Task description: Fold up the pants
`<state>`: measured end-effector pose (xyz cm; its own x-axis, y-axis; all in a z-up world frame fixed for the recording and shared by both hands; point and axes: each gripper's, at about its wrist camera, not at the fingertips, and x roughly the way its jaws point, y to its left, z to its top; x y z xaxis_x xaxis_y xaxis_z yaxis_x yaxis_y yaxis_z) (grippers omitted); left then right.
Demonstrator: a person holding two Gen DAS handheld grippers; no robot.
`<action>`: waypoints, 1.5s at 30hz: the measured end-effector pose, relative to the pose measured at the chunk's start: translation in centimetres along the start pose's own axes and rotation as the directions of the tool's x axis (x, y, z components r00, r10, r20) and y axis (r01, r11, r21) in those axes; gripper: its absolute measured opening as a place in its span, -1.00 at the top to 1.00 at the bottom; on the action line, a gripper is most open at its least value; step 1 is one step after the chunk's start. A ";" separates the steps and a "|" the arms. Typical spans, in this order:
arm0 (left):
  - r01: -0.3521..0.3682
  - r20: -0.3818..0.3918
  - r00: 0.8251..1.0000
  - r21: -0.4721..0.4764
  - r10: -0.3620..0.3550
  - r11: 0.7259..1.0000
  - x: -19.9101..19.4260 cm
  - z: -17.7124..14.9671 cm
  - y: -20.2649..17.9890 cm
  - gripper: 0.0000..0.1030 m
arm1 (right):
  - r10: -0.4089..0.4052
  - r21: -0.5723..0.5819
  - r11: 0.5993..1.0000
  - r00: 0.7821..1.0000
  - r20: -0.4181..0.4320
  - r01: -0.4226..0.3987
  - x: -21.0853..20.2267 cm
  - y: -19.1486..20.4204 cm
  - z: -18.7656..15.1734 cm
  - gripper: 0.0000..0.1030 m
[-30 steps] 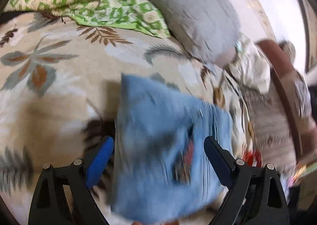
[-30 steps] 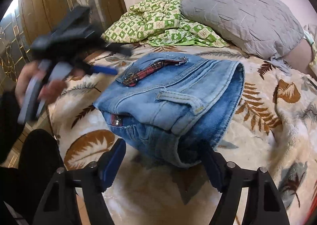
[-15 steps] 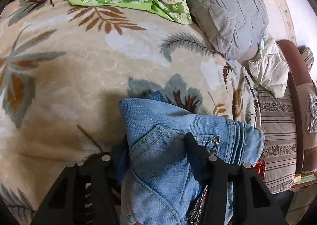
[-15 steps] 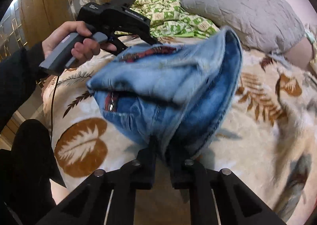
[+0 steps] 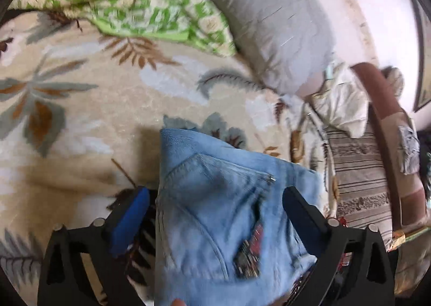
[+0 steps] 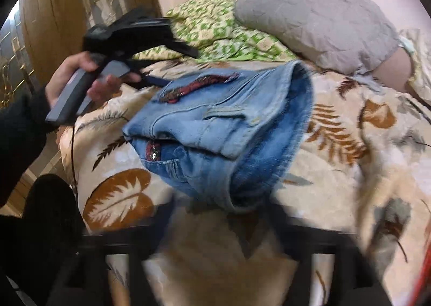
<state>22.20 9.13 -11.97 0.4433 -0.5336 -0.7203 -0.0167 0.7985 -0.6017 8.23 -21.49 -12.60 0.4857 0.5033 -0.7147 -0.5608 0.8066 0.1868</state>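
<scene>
The faded light-blue denim pants (image 6: pixel 223 131) lie folded into a thick, squarish bundle on the cream leaf-patterned blanket (image 5: pixel 80 117) covering the bed, near its front edge, with the rounded fold facing the grey quilted pillow (image 6: pixel 317 17) and the waistband layers, a belt loop and a red patterned patch turned up. From the left wrist view the left gripper (image 5: pixel 215 206) hovers just over the bundle with its jaws spread wide, one blue-padded finger on each side of a back pocket, holding nothing. The right gripper (image 6: pixel 223 222) sits low at the near edge of the bundle; its fingers are badly blurred, but they read as parted and clear of the cloth, so I judge it released too, with some doubt. Denim like this should handle as heavy, floppy and fairly grippy: it will not slide on the plush blanket, but a stack of several layers tends to spring open and sag if lifted by 1 layer only. The sound hold, in my judgement, is across the whole thickness at the stiff seamed waistband or at the fold edge, with both grippers well apart, never at a pocket flap. A crumpled green-and-cream checked cloth (image 5: pixel 129 1) lies beside the pillow, well apart from the pants.
</scene>
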 end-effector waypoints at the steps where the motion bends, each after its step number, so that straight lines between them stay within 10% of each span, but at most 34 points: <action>1: 0.015 0.021 1.000 0.006 -0.015 1.000 -1.0 -0.6 -0.1 -0.99 | 0.000 0.015 1.000 1.000 0.031 0.000 -0.9 -0.2 -0.1 -0.64; 7: 0.151 0.110 0.983 -0.031 -0.147 0.988 -4.6 -4.3 0.3 -1.00 | -0.047 0.133 0.990 0.998 0.036 0.041 -2.7 -1.4 -0.3 -0.65; 10: 0.285 0.190 0.946 -0.103 -0.262 0.953 -6.6 -6.8 0.9 -1.00 | -0.040 0.220 0.975 0.999 0.034 0.031 -3.4 -2.2 -0.1 -0.65; 13: 0.286 0.268 0.931 -0.116 -0.247 0.951 -8.9 -8.2 0.1 -1.00 | -0.051 0.284 0.958 0.997 0.054 0.034 -4.9 -2.4 0.6 -0.65; 18: -0.029 0.432 0.902 0.114 -0.023 0.993 -14.7 -10.6 -6.0 -1.00 | -0.127 0.362 0.929 0.985 0.117 0.076 -9.2 -1.6 3.1 -0.91; 22: -0.335 0.576 0.802 0.210 0.161 0.919 -17.2 -13.5 -11.3 -1.00 | -0.247 0.399 0.900 0.959 0.138 0.174 -12.8 0.2 5.1 -1.00; 24: -0.399 0.582 0.787 0.224 0.206 0.889 -17.2 -14.3 -12.5 -1.00 | -0.319 0.382 0.890 0.939 0.128 0.250 -14.0 1.4 5.8 -1.00; 34: -0.543 0.529 0.776 0.285 0.343 0.790 -14.1 -19.6 -15.3 -1.00 | -0.383 0.348 0.876 0.920 0.081 0.334 -14.5 4.4 3.4 -1.00; 38: -0.527 0.505 0.790 0.265 0.349 0.808 -14.3 -20.6 -15.3 -1.00 | -0.397 0.372 0.859 0.916 0.051 0.351 -14.0 4.5 1.7 -1.00; 45: -0.558 0.525 0.760 0.228 0.382 0.798 -15.2 -21.1 -15.2 -1.00 | -0.452 0.316 0.852 0.891 0.045 0.417 -13.6 5.4 1.2 -1.00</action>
<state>-3.20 -0.76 0.86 0.8017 0.0453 -0.5961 -0.0563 0.9984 0.0002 -0.61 -23.57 -1.05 0.7162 0.0977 -0.6910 -0.0639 0.9952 0.0744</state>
